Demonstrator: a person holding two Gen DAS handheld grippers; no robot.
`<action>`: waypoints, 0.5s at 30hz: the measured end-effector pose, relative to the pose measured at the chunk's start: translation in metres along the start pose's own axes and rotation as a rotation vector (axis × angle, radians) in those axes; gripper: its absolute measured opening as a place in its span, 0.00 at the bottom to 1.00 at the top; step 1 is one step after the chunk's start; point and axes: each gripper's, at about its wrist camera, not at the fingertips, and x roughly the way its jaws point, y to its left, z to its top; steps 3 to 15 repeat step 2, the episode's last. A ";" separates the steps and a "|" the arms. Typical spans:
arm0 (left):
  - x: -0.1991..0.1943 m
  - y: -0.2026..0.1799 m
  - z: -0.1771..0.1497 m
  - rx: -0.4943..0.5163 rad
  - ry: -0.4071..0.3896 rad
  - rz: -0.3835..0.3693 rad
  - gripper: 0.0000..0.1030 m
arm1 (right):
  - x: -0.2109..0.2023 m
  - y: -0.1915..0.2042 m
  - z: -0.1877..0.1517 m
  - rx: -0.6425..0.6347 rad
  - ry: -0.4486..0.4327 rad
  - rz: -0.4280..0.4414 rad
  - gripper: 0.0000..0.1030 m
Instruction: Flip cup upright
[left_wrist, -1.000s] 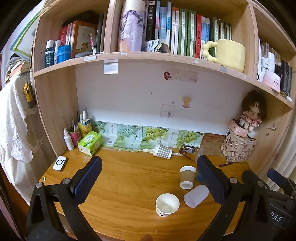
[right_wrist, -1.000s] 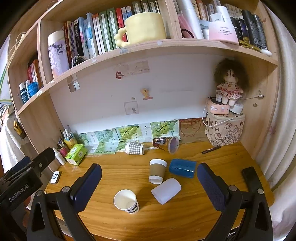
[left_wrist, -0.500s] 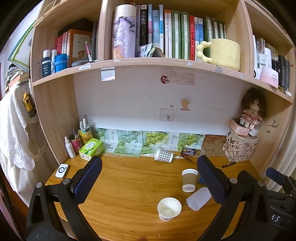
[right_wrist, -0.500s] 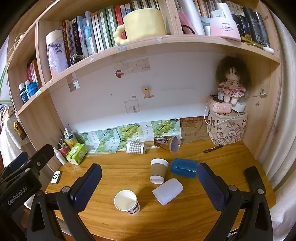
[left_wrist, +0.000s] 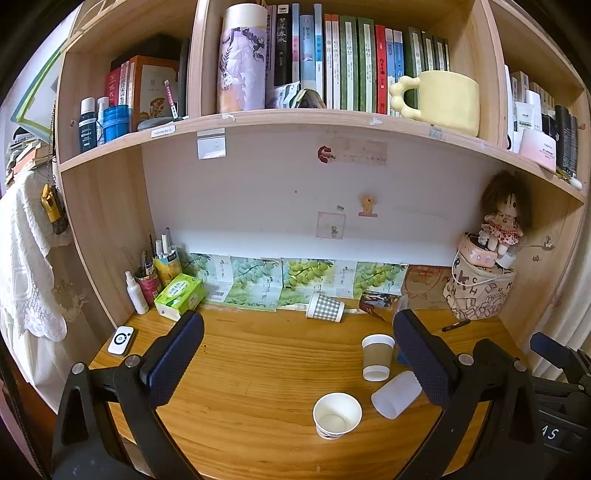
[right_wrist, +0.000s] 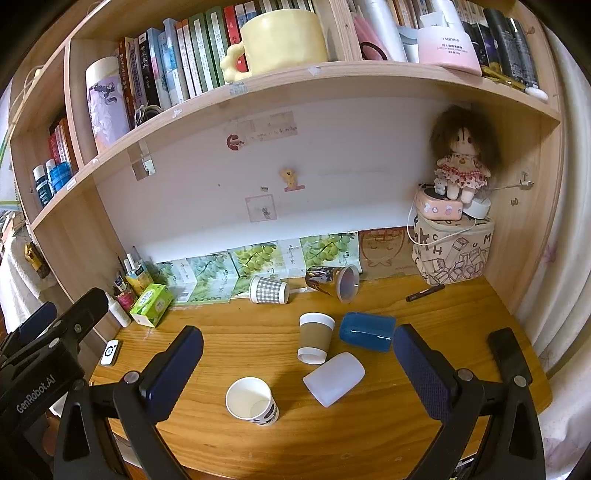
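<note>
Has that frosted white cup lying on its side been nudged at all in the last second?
No. The white cup lies on its side right next to the brown cup, in the same spot and at the same angle as before.

The wooden desk (right_wrist: 369, 435) sits under a bookshelf (left_wrist: 295, 118). At its back left corner a green tissue box (left_wrist: 180, 295) lies beside a white spray bottle (left_wrist: 135, 293) and a pen holder (left_wrist: 147, 282). A small white device (left_wrist: 121, 340) rests near the desk's left edge. Leaf-print cards (left_wrist: 295, 280) line the desk's back wall. At the back right corner stands a printed fabric bag (right_wrist: 454, 254), a doll (right_wrist: 461, 166) sitting on top. A black marker (right_wrist: 424, 292) lies on the desk before the bag. A big yellow mug (left_wrist: 443, 99) stands on the shelf above, among books (left_wrist: 351, 62).
</note>
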 end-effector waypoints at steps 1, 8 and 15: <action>0.001 0.000 0.000 0.001 0.002 0.000 1.00 | 0.000 0.000 0.000 0.001 0.001 -0.001 1.00; 0.002 0.000 0.000 0.002 0.003 0.001 1.00 | 0.001 0.000 0.000 0.001 0.003 -0.003 1.00; 0.002 0.000 0.000 0.002 0.003 0.001 1.00 | 0.001 0.000 0.000 0.001 0.003 -0.003 1.00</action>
